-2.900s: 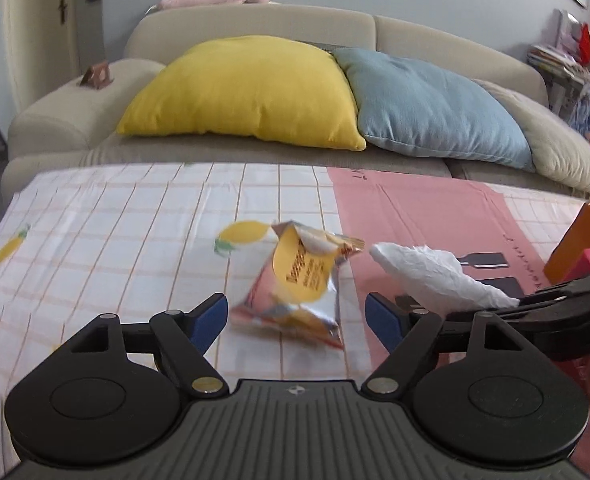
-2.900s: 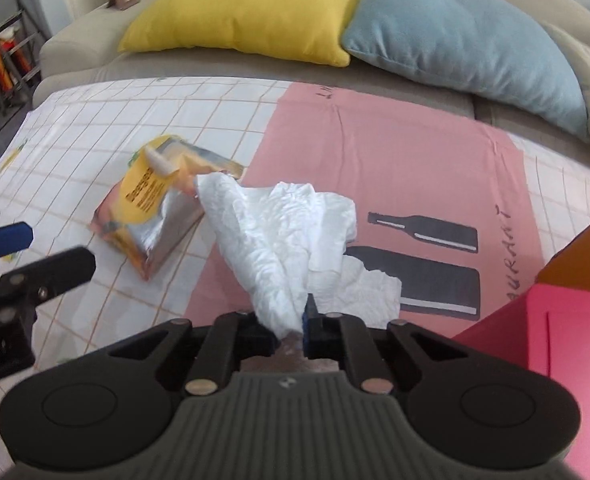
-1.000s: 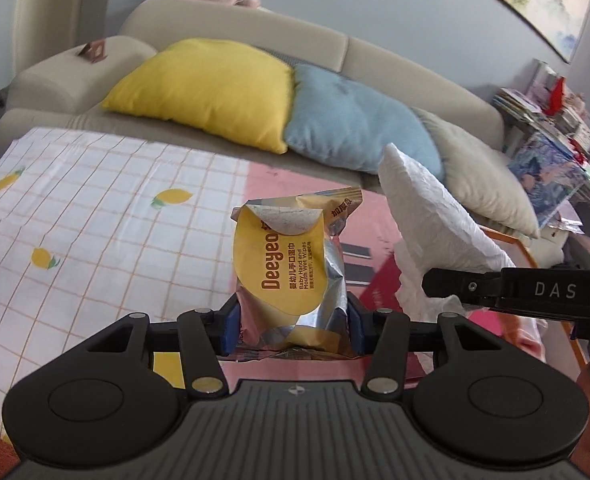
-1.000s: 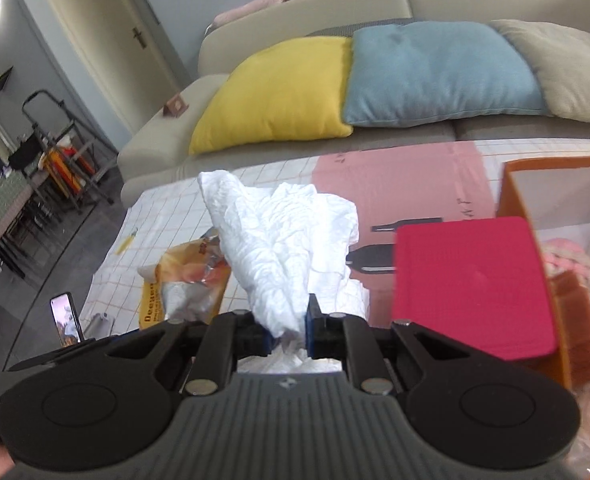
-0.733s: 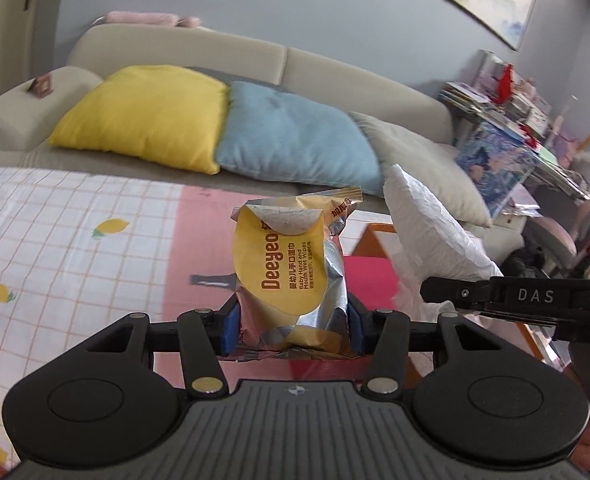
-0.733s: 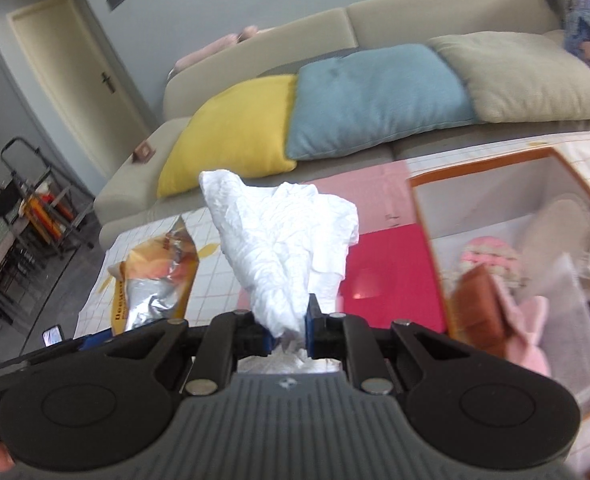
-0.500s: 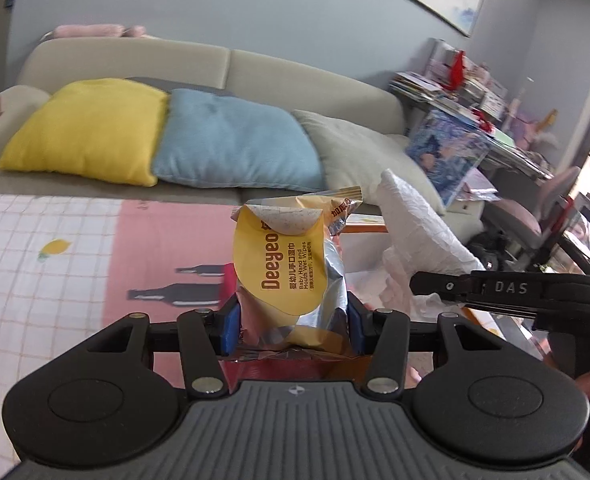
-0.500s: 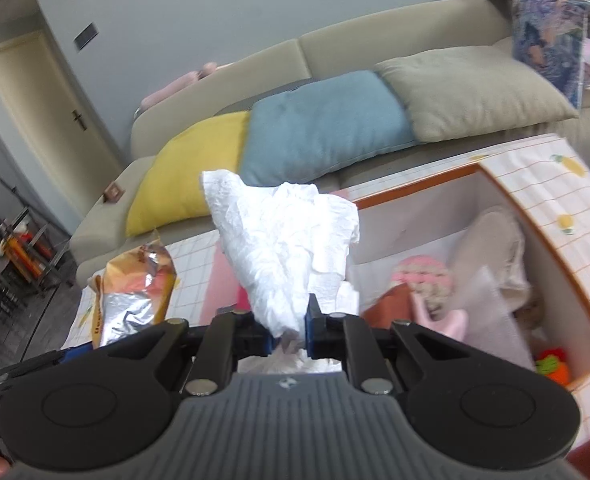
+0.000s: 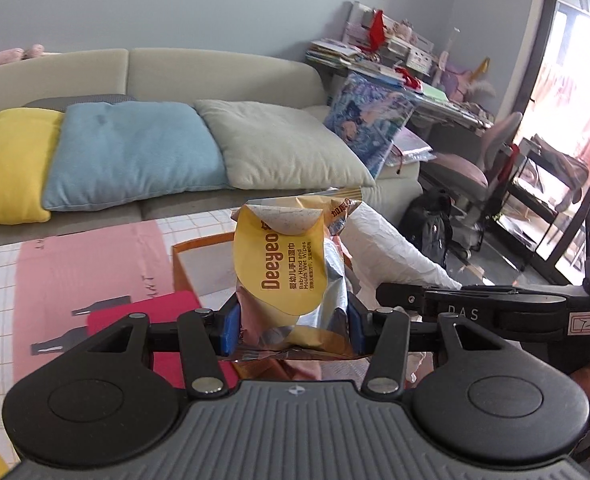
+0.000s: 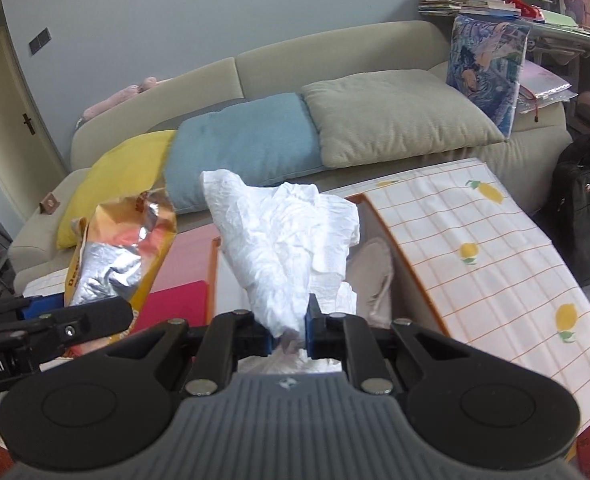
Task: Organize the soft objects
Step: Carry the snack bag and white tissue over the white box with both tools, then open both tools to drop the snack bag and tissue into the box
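Note:
My left gripper (image 9: 293,330) is shut on a yellow and silver wet-wipes pack (image 9: 291,276) and holds it upright in the air; the pack also shows at the left of the right wrist view (image 10: 119,256). My right gripper (image 10: 289,330) is shut on a crumpled white cloth (image 10: 283,240), which also shows in the left wrist view (image 9: 391,256). Both hang over an open orange box (image 10: 407,264) with a white inner wall (image 9: 203,268). A beige soft item (image 10: 375,272) lies inside it.
A pink lid (image 9: 167,312) lies left of the box on the pink and lemon-print tablecloth (image 10: 495,256). Behind stands a beige sofa (image 9: 215,76) with yellow, blue and grey cushions. A black backpack (image 10: 583,216) and a pink chair (image 9: 471,164) are to the right.
Both grippers have swung right from the open tablecloth to above the orange box, each still holding its item. The left gripper took hold of the wipes pack early in the sequence.

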Demonstrator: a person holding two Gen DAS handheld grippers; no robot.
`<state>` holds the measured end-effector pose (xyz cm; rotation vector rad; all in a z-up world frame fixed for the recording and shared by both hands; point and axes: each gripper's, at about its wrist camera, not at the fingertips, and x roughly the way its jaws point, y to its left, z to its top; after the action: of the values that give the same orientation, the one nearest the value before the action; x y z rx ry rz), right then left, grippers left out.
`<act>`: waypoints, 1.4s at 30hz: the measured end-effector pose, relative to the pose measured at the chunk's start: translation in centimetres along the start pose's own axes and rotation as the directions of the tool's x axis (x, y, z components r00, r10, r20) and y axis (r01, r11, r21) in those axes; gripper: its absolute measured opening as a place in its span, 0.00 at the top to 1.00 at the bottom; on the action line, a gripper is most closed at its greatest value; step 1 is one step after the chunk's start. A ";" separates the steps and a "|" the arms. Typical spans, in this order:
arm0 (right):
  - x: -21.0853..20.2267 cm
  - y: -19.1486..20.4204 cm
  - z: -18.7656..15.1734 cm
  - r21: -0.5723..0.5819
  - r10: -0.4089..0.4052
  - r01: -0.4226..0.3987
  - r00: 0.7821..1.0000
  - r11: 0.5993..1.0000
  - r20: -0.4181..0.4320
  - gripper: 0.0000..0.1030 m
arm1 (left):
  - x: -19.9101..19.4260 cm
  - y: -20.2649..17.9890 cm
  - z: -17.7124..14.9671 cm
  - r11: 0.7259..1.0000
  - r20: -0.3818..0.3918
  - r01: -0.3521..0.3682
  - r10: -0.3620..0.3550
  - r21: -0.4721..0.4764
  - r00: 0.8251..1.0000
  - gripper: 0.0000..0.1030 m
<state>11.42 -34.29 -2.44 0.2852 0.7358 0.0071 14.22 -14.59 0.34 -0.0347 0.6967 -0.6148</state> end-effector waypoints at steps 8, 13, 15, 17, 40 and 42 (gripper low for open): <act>4.7 -2.6 1.0 -0.022 -0.031 0.028 0.994 0.999 -0.106 0.88 | 4.9 -0.8 0.7 1.000 -0.087 0.016 -0.015 0.012 0.996 0.44; 8.3 -3.7 0.8 -0.049 -0.055 0.048 0.983 0.998 -0.175 0.88 | 8.4 -0.6 0.7 0.999 -0.156 0.012 -0.006 0.039 0.988 0.44; 9.5 -4.1 0.7 -0.058 -0.060 0.050 0.978 0.997 -0.198 0.88 | 9.6 -0.5 0.6 0.999 -0.177 0.011 -0.001 0.052 0.984 0.44; 10.6 -4.3 0.5 -0.064 -0.056 0.043 0.974 0.997 -0.218 0.88 | 10.7 -0.2 0.4 0.998 -0.198 0.001 0.012 0.064 0.980 0.44; 16.2 -4.4 -0.7 -0.112 -0.066 0.032 0.946 0.993 -0.318 0.83 | 15.6 2.8 -0.4 1.000 -0.287 -0.019 0.025 0.025 0.958 0.38; 15.9 -4.0 -0.6 -0.136 -0.068 0.023 0.941 0.990 -0.332 0.75 | 14.9 2.8 -0.1 0.999 -0.273 -0.030 0.035 0.023 0.961 0.35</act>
<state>22.50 -36.31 -14.38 0.1415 1.0773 0.0613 24.57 -20.31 -9.20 0.0808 0.9578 -0.6005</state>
